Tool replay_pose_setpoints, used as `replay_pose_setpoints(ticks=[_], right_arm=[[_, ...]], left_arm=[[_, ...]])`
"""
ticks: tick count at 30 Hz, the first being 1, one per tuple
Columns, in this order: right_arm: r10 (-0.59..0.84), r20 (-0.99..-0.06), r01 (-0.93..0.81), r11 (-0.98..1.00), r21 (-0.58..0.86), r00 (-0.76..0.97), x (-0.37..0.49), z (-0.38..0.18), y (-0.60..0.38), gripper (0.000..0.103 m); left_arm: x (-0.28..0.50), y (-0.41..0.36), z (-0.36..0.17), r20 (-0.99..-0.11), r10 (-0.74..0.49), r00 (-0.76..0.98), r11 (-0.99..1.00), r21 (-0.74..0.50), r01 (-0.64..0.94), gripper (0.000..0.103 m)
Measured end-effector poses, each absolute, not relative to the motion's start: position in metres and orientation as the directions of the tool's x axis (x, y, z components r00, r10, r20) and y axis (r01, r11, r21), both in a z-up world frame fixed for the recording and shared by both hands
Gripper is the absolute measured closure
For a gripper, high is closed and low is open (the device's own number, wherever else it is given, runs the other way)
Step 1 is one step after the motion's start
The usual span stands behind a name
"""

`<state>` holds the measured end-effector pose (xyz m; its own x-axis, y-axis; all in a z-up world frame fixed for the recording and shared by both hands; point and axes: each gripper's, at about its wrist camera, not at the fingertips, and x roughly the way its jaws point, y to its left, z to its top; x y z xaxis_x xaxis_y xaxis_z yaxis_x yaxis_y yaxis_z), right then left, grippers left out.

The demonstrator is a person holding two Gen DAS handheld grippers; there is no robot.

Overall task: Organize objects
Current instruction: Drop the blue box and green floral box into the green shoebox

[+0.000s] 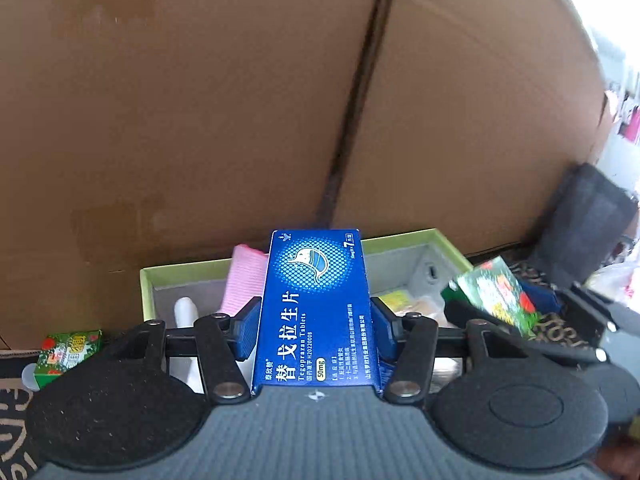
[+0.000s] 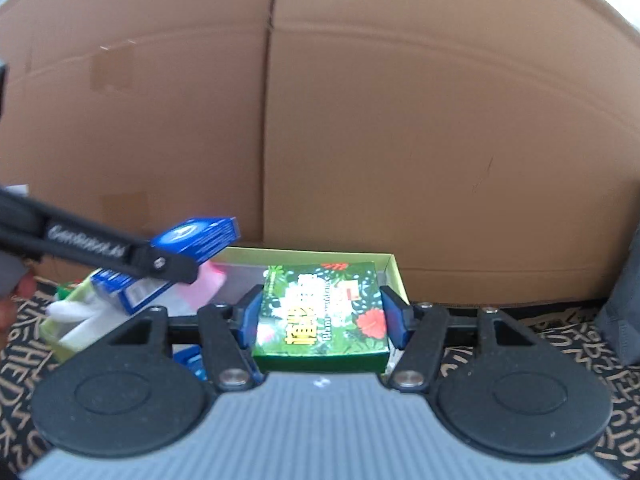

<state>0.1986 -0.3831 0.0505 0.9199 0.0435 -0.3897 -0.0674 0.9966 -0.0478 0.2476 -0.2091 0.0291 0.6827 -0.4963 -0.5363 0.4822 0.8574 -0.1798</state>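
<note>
**A:** Status — your left gripper (image 1: 316,334) has its pads clamped on the sides of the blue tablet box (image 1: 316,308), jaws roughly half spread. Your right gripper (image 2: 320,318) grips the green floral box (image 2: 322,316) the same way. Both boxes are in the air, in front of the green tray (image 1: 147,292) by the cardboard wall (image 1: 180,100).

**B:** Risks?

**A:** Two. Your grippers sit close together — in the right view the left one's arm crosses just beside the tray, so if you lower both at once they could clash. Go one at a time.

**B:** And the tray?

**A:** Already crowded: pink cloth (image 1: 244,280), white bottle (image 1: 186,312), more on the right side. Drop a box onto that pile and it'll likely tip or hang over the rim. Also one more small green box (image 1: 68,354) is outside on the patterned mat (image 2: 560,344) — don't miss it.
</note>
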Motion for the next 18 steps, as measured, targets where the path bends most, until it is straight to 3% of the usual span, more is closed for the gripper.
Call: replay_pose_setpoints(ticks=[3, 4, 5, 6, 10, 12, 18], right_arm=[[0.035, -0.395, -0.065, 0.996, -0.063, 0.918, 0.224, 0.045, -0.383, 0.042], [0.036, -0.403, -0.068, 0.996, -0.065, 0.914, 0.234, 0.041, -0.383, 0.039], [0.048, -0.418, -0.079, 0.995, -0.057, 0.907, 0.241, 0.037, -0.385, 0.021], [0.053, -0.432, -0.081, 0.996, -0.046, 0.900, 0.244, 0.034, -0.386, 0.010], [0.041, -0.359, -0.056, 0.998, -0.031, 0.933, 0.208, 0.028, -0.391, 0.000], [0.034, -0.310, -0.042, 0.999, -0.020, 0.950, 0.179, 0.027, -0.392, 0.000], [0.112, -0.298, -0.082, 0.990, 0.111, 0.948, 0.108, 0.016, -0.385, 0.000]], left_arm=[[0.253, -0.209, 0.023, -0.520, -0.497, 0.695, 0.858, -0.171, 0.485, 0.045], [0.254, -0.207, 0.021, -0.502, -0.511, 0.697, 0.851, -0.182, 0.493, 0.035], [0.254, -0.203, 0.019, -0.504, -0.516, 0.693, 0.849, -0.195, 0.490, 0.016], [0.253, -0.197, 0.018, -0.515, -0.501, 0.696, 0.860, -0.206, 0.466, 0.012], [0.227, -0.166, 0.017, -0.463, -0.513, 0.723, 0.857, -0.235, 0.458, 0.011], [0.206, -0.149, 0.016, -0.449, -0.506, 0.737, 0.863, -0.265, 0.431, 0.010], [0.156, -0.110, 0.011, -0.496, -0.434, 0.752, 0.901, -0.258, 0.349, 0.010]])
